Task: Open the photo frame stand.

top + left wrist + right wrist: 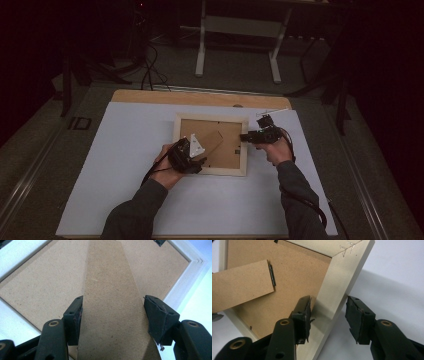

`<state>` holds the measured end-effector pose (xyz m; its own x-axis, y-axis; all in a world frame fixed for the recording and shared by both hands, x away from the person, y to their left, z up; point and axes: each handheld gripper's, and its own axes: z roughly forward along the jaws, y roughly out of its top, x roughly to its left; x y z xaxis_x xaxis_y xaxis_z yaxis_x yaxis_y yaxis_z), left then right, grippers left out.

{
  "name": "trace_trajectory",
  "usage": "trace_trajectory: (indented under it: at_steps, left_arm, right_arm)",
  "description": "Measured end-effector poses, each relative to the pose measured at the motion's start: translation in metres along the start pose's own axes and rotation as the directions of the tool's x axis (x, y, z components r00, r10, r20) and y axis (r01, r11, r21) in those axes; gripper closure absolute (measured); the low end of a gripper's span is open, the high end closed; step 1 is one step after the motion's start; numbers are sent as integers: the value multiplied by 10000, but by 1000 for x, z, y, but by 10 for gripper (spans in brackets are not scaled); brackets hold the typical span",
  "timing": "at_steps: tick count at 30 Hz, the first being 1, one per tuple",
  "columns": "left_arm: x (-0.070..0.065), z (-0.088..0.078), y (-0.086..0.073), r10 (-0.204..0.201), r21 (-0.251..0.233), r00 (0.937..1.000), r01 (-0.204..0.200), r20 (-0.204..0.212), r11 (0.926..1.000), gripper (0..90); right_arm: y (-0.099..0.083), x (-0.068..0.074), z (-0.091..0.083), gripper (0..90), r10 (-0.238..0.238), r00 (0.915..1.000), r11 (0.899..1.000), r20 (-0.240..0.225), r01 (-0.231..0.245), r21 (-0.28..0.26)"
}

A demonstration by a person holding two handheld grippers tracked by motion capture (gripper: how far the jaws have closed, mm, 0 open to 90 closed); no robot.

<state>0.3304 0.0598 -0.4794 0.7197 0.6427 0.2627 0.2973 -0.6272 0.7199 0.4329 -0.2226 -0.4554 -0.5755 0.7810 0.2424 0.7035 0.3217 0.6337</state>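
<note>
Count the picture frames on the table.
1. The frame lies face down mid-table on the white sheet, between the left gripper and the right gripper. Nothing seems hidden.

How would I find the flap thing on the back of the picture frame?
Look on the white table for the pale wooden frame, lying face down. On its brown back is the flap, a narrow tapering cardboard strip hinged at one end, between the left claw's jaws.

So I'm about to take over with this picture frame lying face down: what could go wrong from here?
The left gripper straddles the cardboard stand; prying it hard could tear its small hinge. The right gripper has its jaws open around the frame's rail, so the frame may slide on the white sheet.
</note>
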Motion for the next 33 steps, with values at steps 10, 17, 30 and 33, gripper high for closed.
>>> trace_trajectory:
  at_steps: [10, 17, 30, 33]
  left_arm:
    - [-5, -6, 0, 406, -382, 9990, -413, -198, 9984, 387]
    - [-4, -4, -3, 338, -352, 9993, -342, -128, 9988, 386]
    - [14, -5, -4, -1048, -383, 9836, 1116, 1470, 9930, 381]
    - [20, -5, -4, -1606, -397, 9674, 1715, 1960, 9844, 380]
  right_arm:
    - [5, -6, 3, 537, 102, 9972, 9993, -744, -74, 379]
    - [3, -9, 1, 567, 297, 9950, 9991, -952, -265, 341]
    - [-3, -8, -1, 574, 423, 9949, 9991, -914, -429, -56]
    - [-3, -8, -1, 573, 428, 9951, 9991, -891, -433, -33]
